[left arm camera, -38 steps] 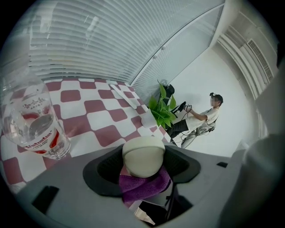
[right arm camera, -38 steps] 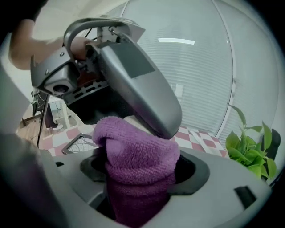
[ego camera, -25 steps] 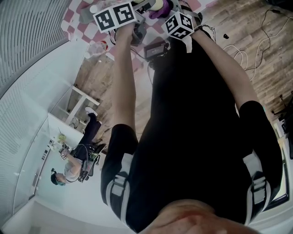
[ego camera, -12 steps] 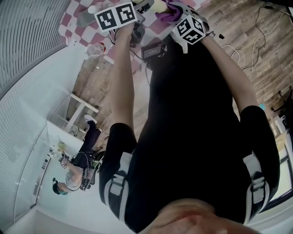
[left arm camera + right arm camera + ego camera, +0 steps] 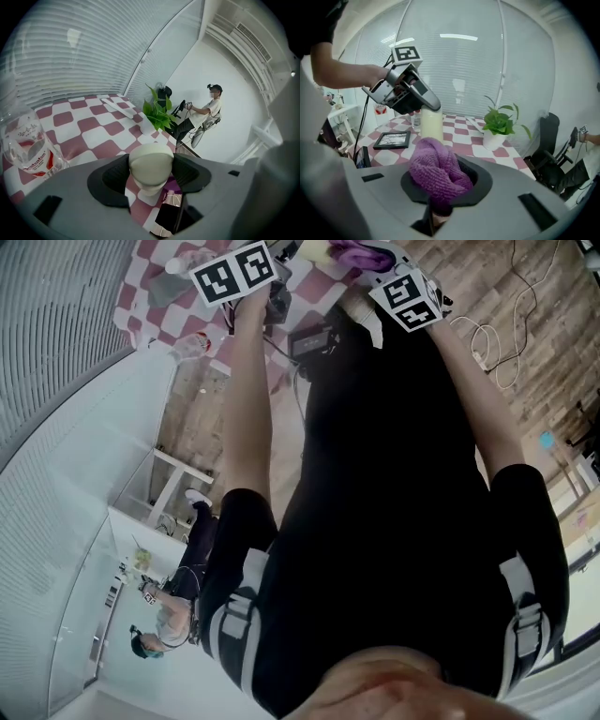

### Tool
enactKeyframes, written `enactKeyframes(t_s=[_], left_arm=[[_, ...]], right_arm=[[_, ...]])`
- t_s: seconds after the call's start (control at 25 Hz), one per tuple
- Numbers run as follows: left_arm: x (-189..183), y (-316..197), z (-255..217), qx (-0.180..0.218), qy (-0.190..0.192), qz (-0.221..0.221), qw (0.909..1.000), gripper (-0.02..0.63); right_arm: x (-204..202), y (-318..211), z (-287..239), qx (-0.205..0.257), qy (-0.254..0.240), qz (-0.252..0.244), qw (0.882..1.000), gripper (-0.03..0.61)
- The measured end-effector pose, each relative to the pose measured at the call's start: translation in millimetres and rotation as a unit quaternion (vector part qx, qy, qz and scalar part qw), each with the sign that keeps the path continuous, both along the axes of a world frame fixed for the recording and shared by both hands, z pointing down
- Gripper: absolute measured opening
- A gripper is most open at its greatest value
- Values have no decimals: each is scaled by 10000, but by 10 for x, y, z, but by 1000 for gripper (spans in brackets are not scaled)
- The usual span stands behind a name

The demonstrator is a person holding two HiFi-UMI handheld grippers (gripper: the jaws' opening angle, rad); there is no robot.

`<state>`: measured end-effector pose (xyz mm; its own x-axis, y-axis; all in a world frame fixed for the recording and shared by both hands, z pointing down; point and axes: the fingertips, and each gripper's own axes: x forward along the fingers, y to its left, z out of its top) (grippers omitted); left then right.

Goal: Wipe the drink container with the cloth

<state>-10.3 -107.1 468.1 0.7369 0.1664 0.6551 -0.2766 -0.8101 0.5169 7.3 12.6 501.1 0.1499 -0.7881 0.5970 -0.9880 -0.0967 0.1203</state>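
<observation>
Right gripper view: drink container (image 5: 431, 124) looks upright, long axis vert.

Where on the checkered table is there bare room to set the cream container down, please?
Free: the checkered cloth between the picture frame and the potted plant. Crowded: behind the frame, around the water bottle.
</observation>
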Motion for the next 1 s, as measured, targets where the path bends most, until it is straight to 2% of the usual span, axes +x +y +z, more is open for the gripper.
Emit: enactKeyframes(t_s=[0.2,0.36,0.64,1.0], left_arm=[[15,174,-62,523,72,252,9983,302],[25,336,-96,1030,278,526,9929,302],[-82,732,-156,1966,584,875,9748,304],[-114,1002,-148,2708,634,891,9564,304]], right_arm=[[148,333,-273,215,6,436,9988,57],[175,511,-515,565,-221,634,9961,57],[84,883,-952,1227,-779,615,9875,51],[70,1273,-1166,1449,-907,508,9840,51]])
